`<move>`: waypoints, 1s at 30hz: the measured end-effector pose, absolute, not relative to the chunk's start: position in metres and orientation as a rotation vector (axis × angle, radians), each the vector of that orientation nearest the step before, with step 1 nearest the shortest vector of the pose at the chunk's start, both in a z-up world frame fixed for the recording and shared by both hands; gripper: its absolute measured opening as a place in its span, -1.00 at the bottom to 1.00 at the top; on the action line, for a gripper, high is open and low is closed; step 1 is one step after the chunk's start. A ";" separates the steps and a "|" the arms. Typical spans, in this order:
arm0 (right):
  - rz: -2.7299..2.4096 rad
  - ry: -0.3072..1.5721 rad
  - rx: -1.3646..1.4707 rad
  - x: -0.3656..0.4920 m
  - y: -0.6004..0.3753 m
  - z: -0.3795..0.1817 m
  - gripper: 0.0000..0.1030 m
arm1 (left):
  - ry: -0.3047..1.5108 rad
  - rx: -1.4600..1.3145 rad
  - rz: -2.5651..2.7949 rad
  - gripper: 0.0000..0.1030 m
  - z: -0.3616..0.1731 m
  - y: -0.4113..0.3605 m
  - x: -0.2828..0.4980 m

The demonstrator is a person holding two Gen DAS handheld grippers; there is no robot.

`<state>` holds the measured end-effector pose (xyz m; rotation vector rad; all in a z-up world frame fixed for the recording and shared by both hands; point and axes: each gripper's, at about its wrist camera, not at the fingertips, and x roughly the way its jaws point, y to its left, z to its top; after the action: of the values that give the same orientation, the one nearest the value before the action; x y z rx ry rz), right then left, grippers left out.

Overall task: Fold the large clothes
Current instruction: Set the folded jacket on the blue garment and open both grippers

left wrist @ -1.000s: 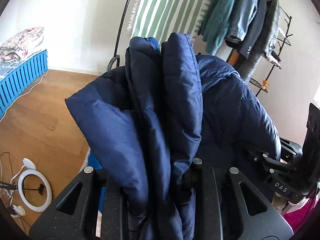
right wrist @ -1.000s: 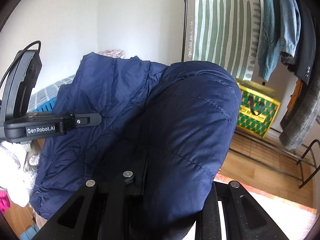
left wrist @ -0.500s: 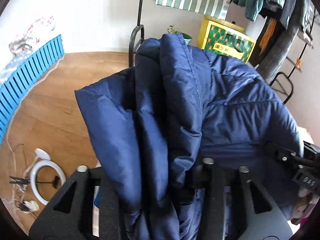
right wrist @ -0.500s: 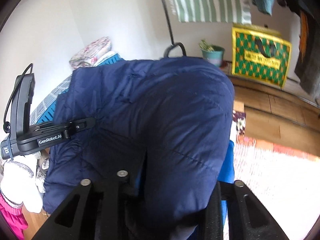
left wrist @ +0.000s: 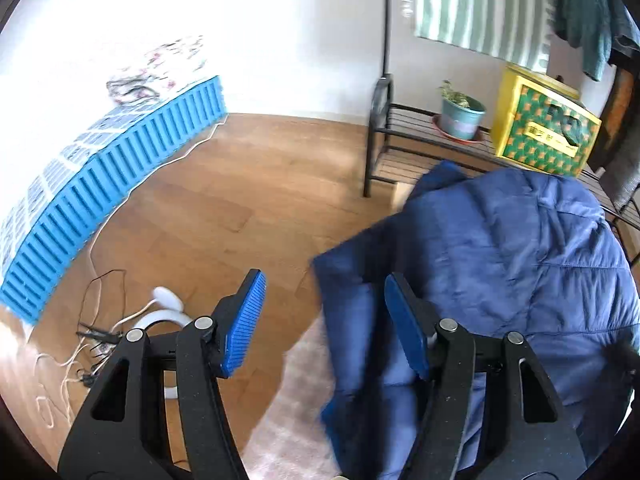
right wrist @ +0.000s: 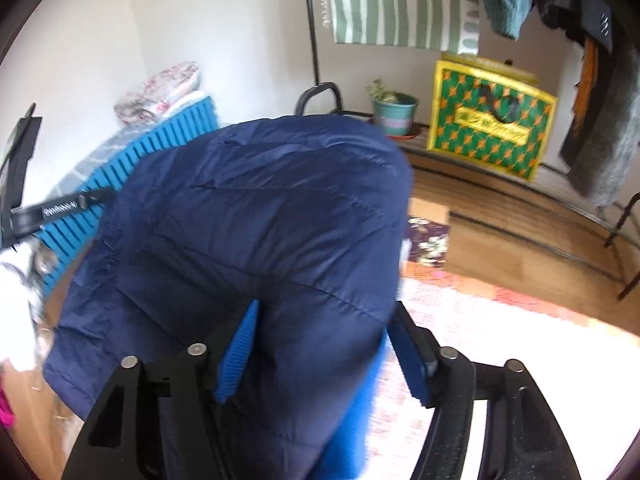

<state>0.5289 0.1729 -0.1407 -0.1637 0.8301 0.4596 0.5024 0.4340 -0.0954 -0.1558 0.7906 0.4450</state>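
A navy quilted puffer jacket (left wrist: 520, 264) hangs bunched to the right of my left gripper (left wrist: 324, 320), which is open and empty, its blue pads (left wrist: 246, 320) apart over the wood floor. In the right wrist view the jacket (right wrist: 256, 232) fills the middle. My right gripper (right wrist: 324, 344) has its jaws spread wide with jacket fabric between the blue pads (right wrist: 240, 344); I cannot see whether the fabric is gripped. The left gripper's body (right wrist: 44, 212) shows at the left edge of that view.
A blue slatted crate (left wrist: 100, 200) lies left. A ring light and cables (left wrist: 152, 316) lie on the wood floor. A black clothes rack (left wrist: 384, 80), a potted plant (left wrist: 460, 116) and a yellow-green box (right wrist: 492, 120) stand behind. A pale rug (right wrist: 500, 340) lies below.
My left gripper has opened and let go of the jacket, which has dropped to its right. My right gripper's jaws have spread. Both views have tilted down toward the floor.
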 end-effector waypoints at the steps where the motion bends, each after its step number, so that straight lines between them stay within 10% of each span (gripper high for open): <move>1: 0.459 0.827 -0.175 0.525 0.170 -0.137 0.30 | 0.776 -0.177 0.443 0.28 -0.092 0.437 0.496; 30: 0.490 0.521 -0.154 0.294 -0.015 0.077 0.31 | 0.423 -0.045 0.173 0.28 0.145 0.180 0.232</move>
<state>0.2943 -0.0154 0.0774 -0.1540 0.5211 0.4903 0.2315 0.1803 0.1454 -0.0447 0.4227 0.1725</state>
